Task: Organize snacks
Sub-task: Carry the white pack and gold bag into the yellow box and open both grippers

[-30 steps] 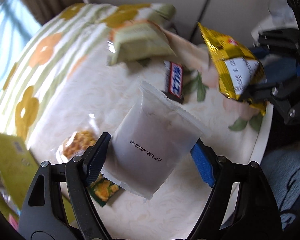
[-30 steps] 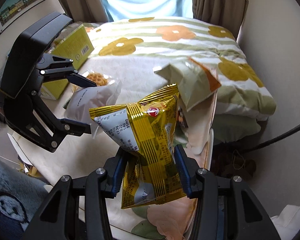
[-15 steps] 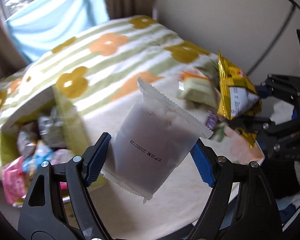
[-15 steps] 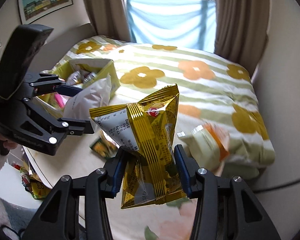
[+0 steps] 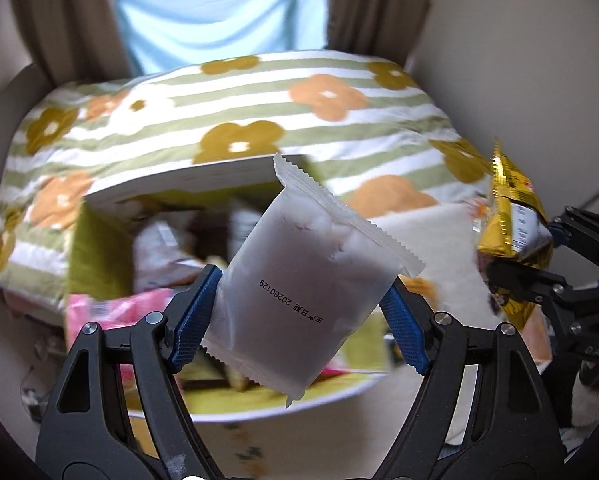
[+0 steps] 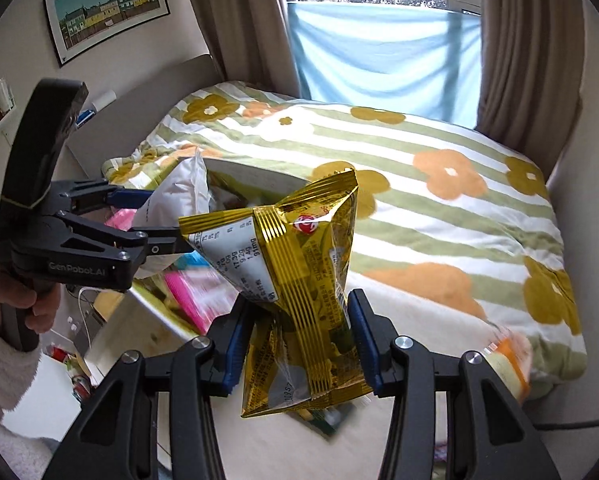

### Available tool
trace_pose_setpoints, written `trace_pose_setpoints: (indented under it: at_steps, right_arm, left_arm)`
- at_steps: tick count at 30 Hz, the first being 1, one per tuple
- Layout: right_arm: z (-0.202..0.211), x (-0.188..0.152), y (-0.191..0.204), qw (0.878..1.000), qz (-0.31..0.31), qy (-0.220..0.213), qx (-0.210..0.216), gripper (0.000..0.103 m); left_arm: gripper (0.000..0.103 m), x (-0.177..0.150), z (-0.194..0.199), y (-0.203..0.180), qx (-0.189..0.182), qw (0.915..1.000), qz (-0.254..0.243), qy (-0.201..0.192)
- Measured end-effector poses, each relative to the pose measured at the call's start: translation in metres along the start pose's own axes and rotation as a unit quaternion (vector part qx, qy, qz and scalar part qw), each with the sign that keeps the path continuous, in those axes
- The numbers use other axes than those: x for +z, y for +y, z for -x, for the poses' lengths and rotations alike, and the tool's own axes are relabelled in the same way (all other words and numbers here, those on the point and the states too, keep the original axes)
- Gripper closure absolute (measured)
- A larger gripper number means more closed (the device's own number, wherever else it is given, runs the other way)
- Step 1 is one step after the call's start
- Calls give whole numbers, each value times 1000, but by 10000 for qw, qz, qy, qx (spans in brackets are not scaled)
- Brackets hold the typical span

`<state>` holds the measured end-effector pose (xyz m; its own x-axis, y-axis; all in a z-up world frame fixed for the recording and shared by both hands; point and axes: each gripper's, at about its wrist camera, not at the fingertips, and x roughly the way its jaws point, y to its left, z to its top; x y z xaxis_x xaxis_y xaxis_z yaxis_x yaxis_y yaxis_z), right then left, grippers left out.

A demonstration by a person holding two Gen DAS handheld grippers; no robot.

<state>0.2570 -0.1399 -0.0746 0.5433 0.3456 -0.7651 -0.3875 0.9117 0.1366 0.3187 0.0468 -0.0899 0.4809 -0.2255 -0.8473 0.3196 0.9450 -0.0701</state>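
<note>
My left gripper is shut on a white frosted snack pouch with a printed date, held in the air above an open yellow-green box full of snack packets. My right gripper is shut on a gold snack bag, also lifted. In the right wrist view the left gripper and its white pouch hang at the left over the box. In the left wrist view the gold bag and the right gripper sit at the right edge.
A flowered, striped duvet covers the bed behind. A pale green and orange packet lies at the right on the cream table cover, with a small green packet under the gold bag. A hand in a white sleeve holds the left gripper.
Both grippers rose and swung left from the table toward the open box, each keeping its packet. The box of snacks has come into view under the white pouch.
</note>
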Motion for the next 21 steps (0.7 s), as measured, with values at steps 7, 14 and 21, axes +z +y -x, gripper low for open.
trace_pose_setpoints:
  at_steps: [7,14,21]
  right_arm:
    - [-53,39,39,9994,-216,110,253,59]
    - [-96,45,64,9978,-463,362,304,59]
    - [-108,39,58,9951,-768,567,257,59]
  left_arm:
    - [27,8,-24,89,83,9987,422,274]
    - [27,1,-60,117,-91,9973,370,623]
    - [0,-3,-66,103,-190,9983,67,544]
